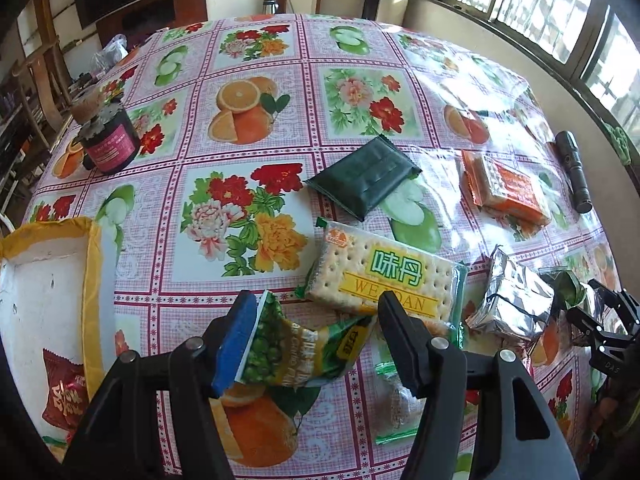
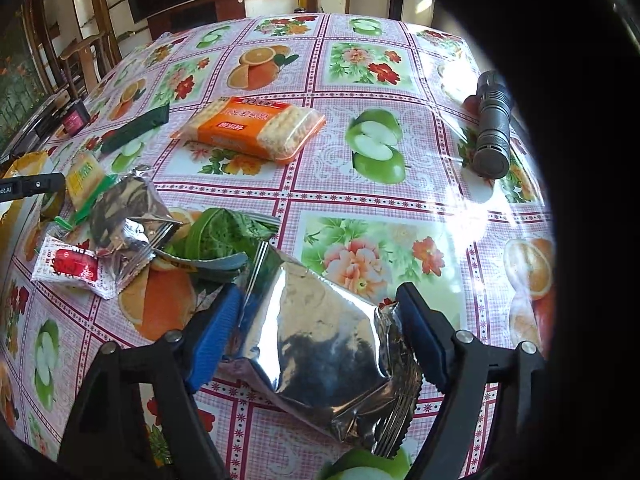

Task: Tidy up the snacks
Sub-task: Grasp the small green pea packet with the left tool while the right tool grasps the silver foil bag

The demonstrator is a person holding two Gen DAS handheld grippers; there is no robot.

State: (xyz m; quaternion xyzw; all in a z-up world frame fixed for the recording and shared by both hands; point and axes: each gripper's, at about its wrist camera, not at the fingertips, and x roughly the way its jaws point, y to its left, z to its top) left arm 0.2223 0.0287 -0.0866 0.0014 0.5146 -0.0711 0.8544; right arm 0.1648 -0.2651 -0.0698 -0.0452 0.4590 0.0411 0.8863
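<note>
My left gripper is open around a green pea snack packet that lies between its fingers, against the left blue pad. A cracker pack lies just ahead of it. A yellow-rimmed white box at the left holds a red snack packet. My right gripper is open with a silver foil packet between its fingers; both pads stand close to the packet's sides. A dark green packet, an orange cracker pack, another silver packet and a small red-white sachet lie on the table.
The table has a fruit-and-flower oilcloth. A dark jar stands at the far left. A black flashlight lies at the right. A crumpled green wrapper lies by the silver packets. Chairs and a cabinet stand beyond the table.
</note>
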